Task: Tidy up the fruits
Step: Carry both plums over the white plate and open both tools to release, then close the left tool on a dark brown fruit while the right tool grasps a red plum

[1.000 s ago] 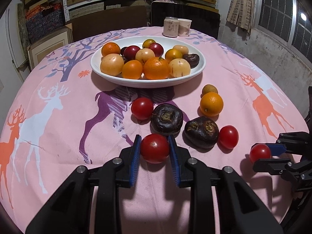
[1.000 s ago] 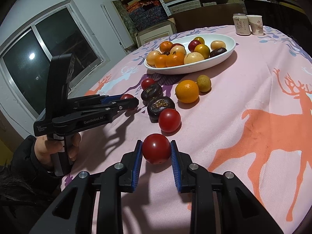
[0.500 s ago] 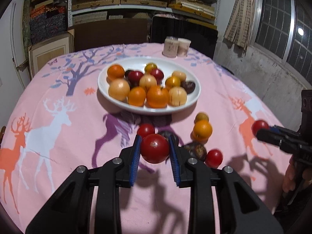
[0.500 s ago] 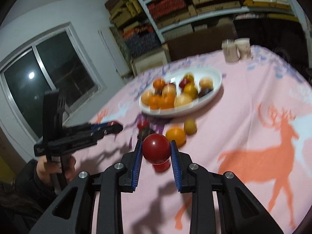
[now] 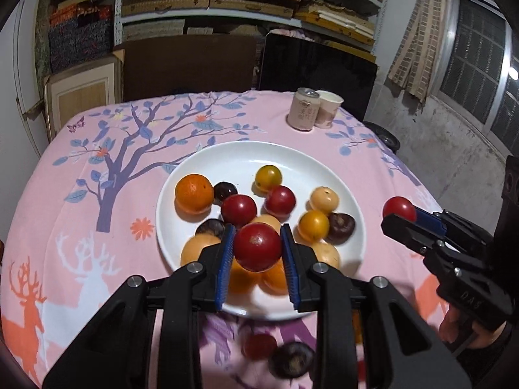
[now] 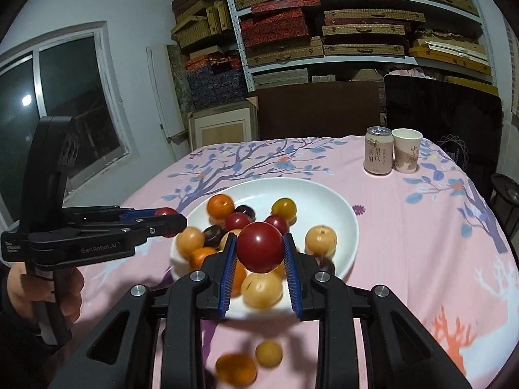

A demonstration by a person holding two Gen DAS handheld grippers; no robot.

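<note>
Between the left gripper's (image 5: 258,253) blue fingers (image 5: 226,259) sits one red tomato (image 5: 258,250), clamped above the white plate (image 5: 227,159) of about a dozen fruits. Right gripper (image 6: 259,254) likewise clamps a second tomato (image 6: 261,251). One can (image 6: 378,155) and one cup (image 6: 406,155) stand beyond on the pink surface (image 6: 421,243).

Can (image 6: 378,155) and paper cup (image 6: 406,155) upright, touching, at far edge of pink deer-print cloth (image 5: 97,259). Behind: dark panel (image 5: 318,64), brown board (image 5: 188,64), framed picture (image 5: 81,97), shelves (image 6: 356,26) of stacked boxes. Window (image 6: 58,103) dark.
</note>
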